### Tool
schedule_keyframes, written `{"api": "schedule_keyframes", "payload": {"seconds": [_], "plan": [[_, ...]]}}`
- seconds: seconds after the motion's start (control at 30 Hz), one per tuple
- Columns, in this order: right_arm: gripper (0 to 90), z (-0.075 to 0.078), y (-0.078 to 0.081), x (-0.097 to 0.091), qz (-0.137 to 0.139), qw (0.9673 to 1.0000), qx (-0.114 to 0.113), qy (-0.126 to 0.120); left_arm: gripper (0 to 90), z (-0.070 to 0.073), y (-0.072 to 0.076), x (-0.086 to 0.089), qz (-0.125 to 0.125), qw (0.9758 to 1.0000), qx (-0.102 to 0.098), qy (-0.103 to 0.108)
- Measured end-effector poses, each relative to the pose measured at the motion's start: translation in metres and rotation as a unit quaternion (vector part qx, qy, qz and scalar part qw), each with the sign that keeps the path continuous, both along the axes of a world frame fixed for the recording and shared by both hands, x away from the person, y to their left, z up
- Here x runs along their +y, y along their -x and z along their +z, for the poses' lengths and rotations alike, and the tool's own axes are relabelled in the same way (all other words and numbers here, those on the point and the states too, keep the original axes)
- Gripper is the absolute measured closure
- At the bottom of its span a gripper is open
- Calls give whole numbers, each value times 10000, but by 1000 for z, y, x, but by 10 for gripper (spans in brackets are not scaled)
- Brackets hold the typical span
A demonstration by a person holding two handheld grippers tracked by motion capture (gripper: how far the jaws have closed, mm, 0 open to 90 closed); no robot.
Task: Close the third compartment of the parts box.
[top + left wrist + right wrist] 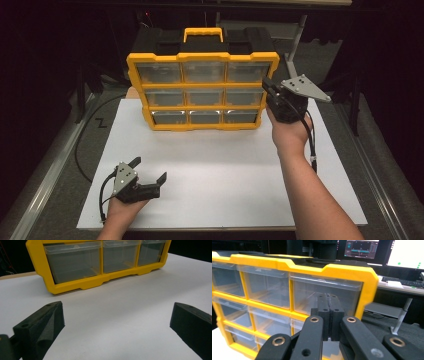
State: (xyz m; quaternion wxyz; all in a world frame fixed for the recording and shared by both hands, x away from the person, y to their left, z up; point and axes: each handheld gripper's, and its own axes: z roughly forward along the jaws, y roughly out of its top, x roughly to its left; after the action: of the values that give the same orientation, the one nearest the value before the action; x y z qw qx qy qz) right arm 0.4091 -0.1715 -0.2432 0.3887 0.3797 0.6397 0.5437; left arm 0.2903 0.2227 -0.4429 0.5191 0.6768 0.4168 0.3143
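Fig.: two hand-held claws at work on a yellow drawer organiser (202, 91) standing upright at the far side of the white bench (215, 165), its nine clear drawers facing us.

Right claw (269, 88) (held up at the organiser's right edge, approx. level w/ the middle row): in the right gripper view we see its pads pressed together w/ no gap and nothing between them, the tips (329, 315) pointing at the right-hand column of drawers. The top-right drawer (325, 296) sits just beyond the tips; we cannot tell whether they touch its front.

Left claw (149, 170) (near-left on the bench, well apart from the organiser): jaws spread wide, empty. In the left gripper view its two pads (51, 322) frame bare bench, w/ the bottom row of drawers (102, 258) beyond.

Progress, as we judge it: early. All nine drawers look shut and flush w/ the frame, and none shows any contents we can make out. The right claw appears lined up to work a right-column drawer; opening it, and any use of the left claw, is left to do.
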Motion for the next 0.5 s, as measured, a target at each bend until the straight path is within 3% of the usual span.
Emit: {"api": "schedule_keyframes", "payload": {"seconds": [0.27, 0.5], "plan": [[900, -13, 15, -17, 81, 10000, 55, -6, 3, 0, 0, -1, -15, 10000, 14, -47], [900, -45, 15, -29, 86, 9995, 283, 49, 3, -1, 0, 0, -12, 10000, 19, -63]]}}
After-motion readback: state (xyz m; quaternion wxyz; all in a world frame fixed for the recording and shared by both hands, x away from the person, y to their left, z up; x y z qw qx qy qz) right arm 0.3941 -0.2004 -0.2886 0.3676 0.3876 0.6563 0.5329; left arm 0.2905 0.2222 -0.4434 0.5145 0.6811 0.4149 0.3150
